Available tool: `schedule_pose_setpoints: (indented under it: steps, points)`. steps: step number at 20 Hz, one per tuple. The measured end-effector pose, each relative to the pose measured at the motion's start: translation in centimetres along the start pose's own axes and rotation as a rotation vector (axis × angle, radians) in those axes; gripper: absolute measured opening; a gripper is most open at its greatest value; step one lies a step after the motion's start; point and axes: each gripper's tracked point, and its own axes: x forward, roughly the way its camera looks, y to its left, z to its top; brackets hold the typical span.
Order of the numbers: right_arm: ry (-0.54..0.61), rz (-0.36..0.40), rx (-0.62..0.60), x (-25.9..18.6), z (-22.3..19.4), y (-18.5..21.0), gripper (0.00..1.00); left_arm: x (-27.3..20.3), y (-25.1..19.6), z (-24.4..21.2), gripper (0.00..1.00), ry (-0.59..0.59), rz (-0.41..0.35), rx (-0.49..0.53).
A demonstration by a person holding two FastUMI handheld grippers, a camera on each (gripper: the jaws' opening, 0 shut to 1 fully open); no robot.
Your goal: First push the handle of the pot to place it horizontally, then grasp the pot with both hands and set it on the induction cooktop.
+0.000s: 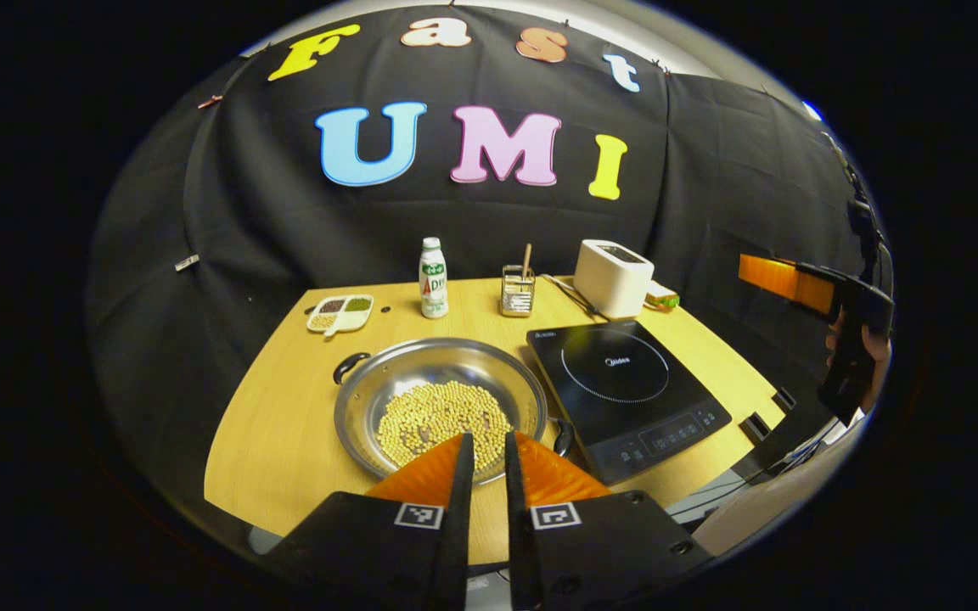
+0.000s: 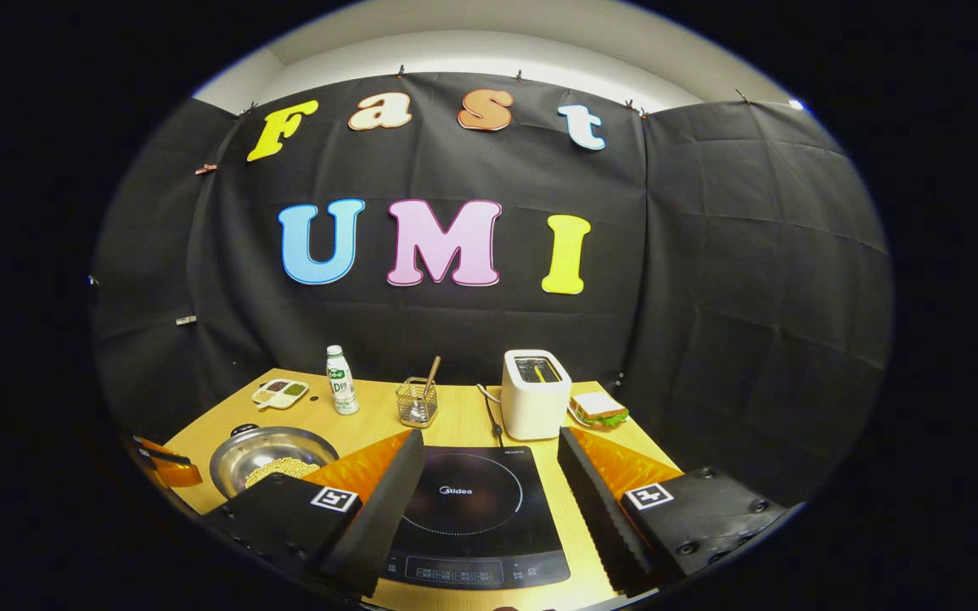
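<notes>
The left gripper (image 1: 487,454), fingers nearly together, hangs low-centre above the pot (image 1: 441,407); the right gripper (image 2: 489,484) gapes over the cooktop (image 2: 468,509).

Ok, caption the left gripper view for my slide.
Nearly closed left tongs hover above the pot of beans, which sits on the table beside the cooktop.

I see open table (image 1: 285,433) left of pot (image 1: 440,406) | cooktop (image 1: 625,386) top bare | toaster (image 1: 613,276), bottle (image 1: 433,277) crowd back edge
</notes>
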Motion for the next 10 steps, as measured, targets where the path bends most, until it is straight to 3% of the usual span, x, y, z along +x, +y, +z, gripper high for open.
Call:
schedule_pose_setpoints:
  steps: [4,10]
  points:
    - [0.003,0.030,0.004,0.8,-0.2,-0.3,0.98,1.7,-0.5,-3.6,0.07,0.136,-0.003,-0.044]
    - [0.012,0.056,0.005,2.0,-0.5,-1.1,0.98,4.4,-2.5,-7.0,0.05,0.263,-0.051,-0.090]
